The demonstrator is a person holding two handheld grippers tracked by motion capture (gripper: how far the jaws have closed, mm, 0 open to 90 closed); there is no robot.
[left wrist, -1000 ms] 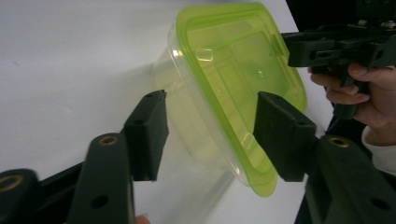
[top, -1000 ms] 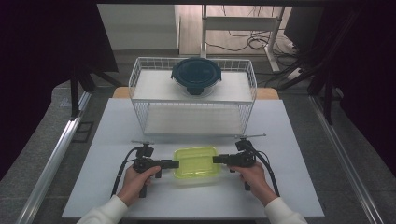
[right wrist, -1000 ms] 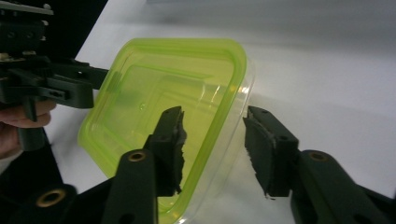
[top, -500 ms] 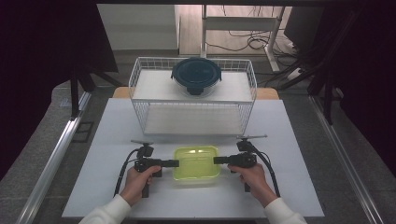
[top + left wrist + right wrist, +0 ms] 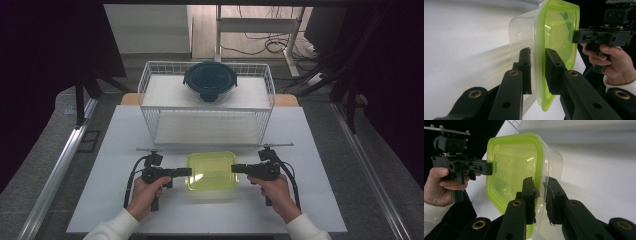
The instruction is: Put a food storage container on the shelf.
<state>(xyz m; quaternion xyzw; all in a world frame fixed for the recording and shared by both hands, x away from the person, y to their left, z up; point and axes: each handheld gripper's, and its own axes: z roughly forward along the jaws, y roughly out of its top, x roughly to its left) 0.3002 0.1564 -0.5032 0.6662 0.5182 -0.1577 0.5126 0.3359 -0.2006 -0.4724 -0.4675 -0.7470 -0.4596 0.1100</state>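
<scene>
While both hands work together, the high view shows the left gripper (image 5: 187,172) and the right gripper (image 5: 235,168) pointing at each other, with the lime-lidded food container (image 5: 212,170) directly between them on the white surface (image 5: 120,140). Its long axis runs from one gripper to the other, so each gripper meets a short end, and neither hand looks nearer than the other. Beyond both grippers, well apart, stands a wire basket shelf (image 5: 150,75) with a dark round lidded bowl (image 5: 210,80) on top.

From the left gripper view, the left gripper (image 5: 537,71) has its jaws on both sides of the green lid rim (image 5: 537,37), one over the lid and one under it against the clear tub. A small gap seems to remain, so I judge it closing but not surely clamped. Straight ahead, the other gripper (image 5: 576,37) touches the far edge.

From the right gripper view, the right gripper (image 5: 540,197) straddles the near rim in the same way, jaws close to the rim; I cannot tell if they press firmly. I think the coming lift needs both ends raised evenly, otherwise the container may tilt along its long axis.
</scene>
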